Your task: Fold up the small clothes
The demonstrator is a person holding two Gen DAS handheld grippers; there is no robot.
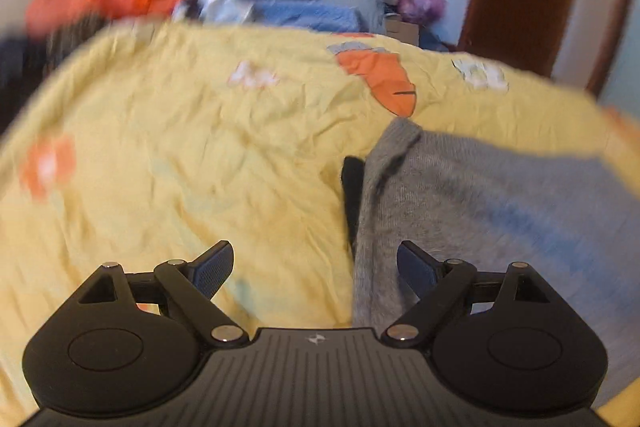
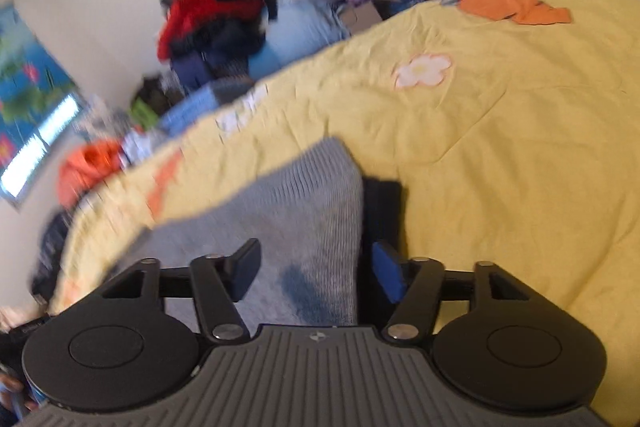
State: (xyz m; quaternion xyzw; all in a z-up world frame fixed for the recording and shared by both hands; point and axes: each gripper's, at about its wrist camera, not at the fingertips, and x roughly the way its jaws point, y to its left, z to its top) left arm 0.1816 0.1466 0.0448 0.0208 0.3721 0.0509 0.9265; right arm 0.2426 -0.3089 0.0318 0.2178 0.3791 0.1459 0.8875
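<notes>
1. Fabric comes first in the left wrist view: a grey knit garment (image 1: pixel 480 211) lies flat on the yellow bedspread (image 1: pixel 180 155), ahead of and to the right of the left gripper (image 1: pixel 316 269). Its fingers (image 1: pixel 214 267) stand wide apart and hold nothing. The right finger sits over the garment's near left edge, the left finger over bare bedspread. A dark piece (image 1: pixel 352 195) peeks out along that edge, just ahead of the fingers.

2. Long axis here, as far as blur allows, runs away from the fingers, and the narrower end points to the far side of the bed.

3. In the right wrist view the grey knit garment (image 2: pixel 288 219) fills the gap between the fingers (image 2: pixel 246 273) of the right gripper (image 2: pixel 316 275) and spreads to their left. These fingers are also fully parted and empty. The dark piece (image 2: pixel 382 207) lies just ahead of the right finger.

4. My judgement: the step is taking hold of an edge for a fold. Each side should pinch one layer near a corner, lift evenly, and keep the cloth taut so the crease crosses the long axis squarely.
</notes>
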